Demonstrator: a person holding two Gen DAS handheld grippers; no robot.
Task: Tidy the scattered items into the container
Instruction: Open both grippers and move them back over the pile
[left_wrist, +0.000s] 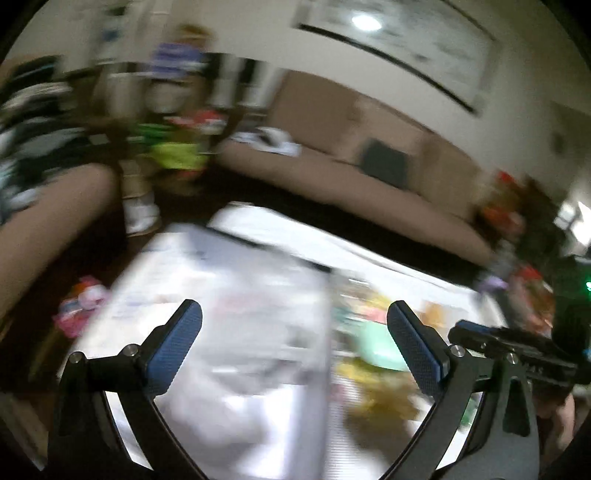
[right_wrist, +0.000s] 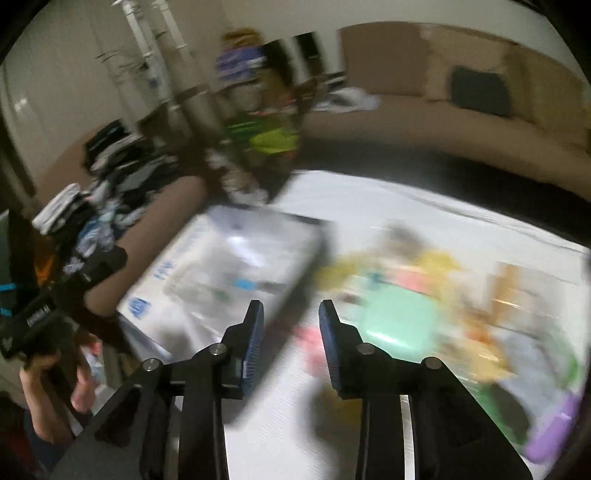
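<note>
Both views are motion-blurred. A white box-like container (left_wrist: 229, 295) sits on a white table (left_wrist: 369, 254), left of a pile of scattered colourful items (left_wrist: 373, 354). My left gripper (left_wrist: 293, 317) is wide open and empty above the container. In the right wrist view the container (right_wrist: 236, 266) lies left of centre, with the scattered items (right_wrist: 424, 295) to the right, among them a mint-green piece (right_wrist: 399, 321) and a purple one (right_wrist: 554, 428). My right gripper (right_wrist: 291, 314) is partly open and empty, above the table between container and items.
A beige sofa (left_wrist: 369, 177) with a dark cushion (left_wrist: 384, 162) curves behind the table. Clothes (right_wrist: 110, 184) are piled on its left end. A cluttered shelf (left_wrist: 177, 110) stands at the back. The other gripper shows at each view's edge (left_wrist: 517, 347) (right_wrist: 55, 306).
</note>
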